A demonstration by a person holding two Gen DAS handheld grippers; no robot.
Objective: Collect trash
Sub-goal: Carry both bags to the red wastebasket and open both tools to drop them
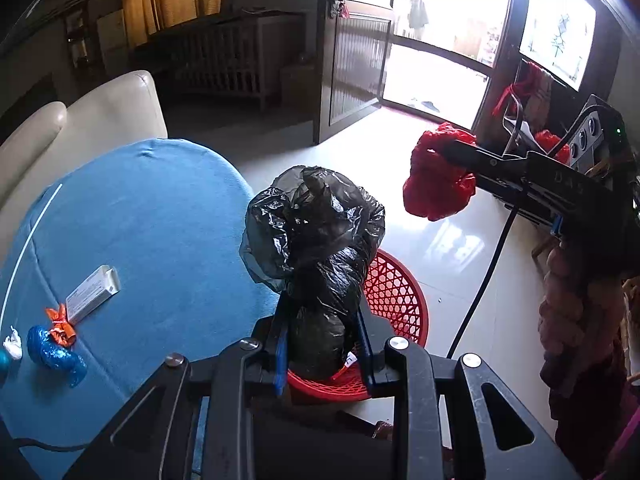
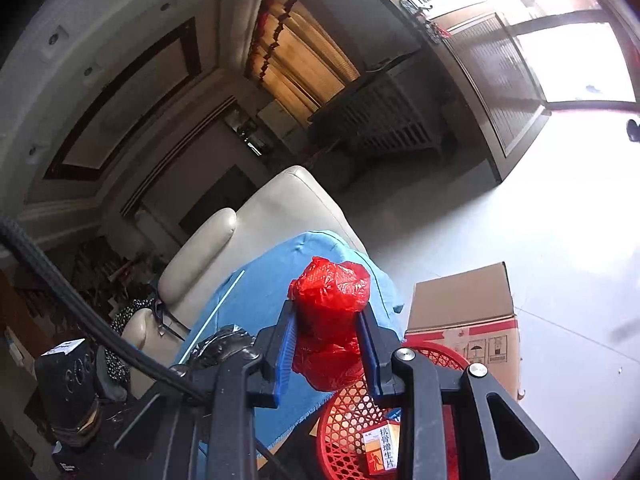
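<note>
My left gripper (image 1: 322,308) is shut on a knotted black plastic bag (image 1: 316,232) and holds it above the red mesh basket (image 1: 394,296) on the floor. My right gripper (image 2: 329,318) is shut on a knotted red plastic bag (image 2: 330,288), also above the red basket (image 2: 352,420); the red bag also shows in the left wrist view (image 1: 438,174), up at the right. On the blue table (image 1: 160,220) lie a white carton (image 1: 93,290), an orange wrapper (image 1: 60,324), a blue bag (image 1: 56,354) and a white scrap (image 1: 13,344).
A small orange-and-white box (image 2: 380,448) lies inside the basket. A cardboard box (image 2: 464,316) stands on the tiled floor behind the basket. A cream sofa (image 1: 80,128) sits behind the table. An open door (image 1: 356,52) lets in bright light.
</note>
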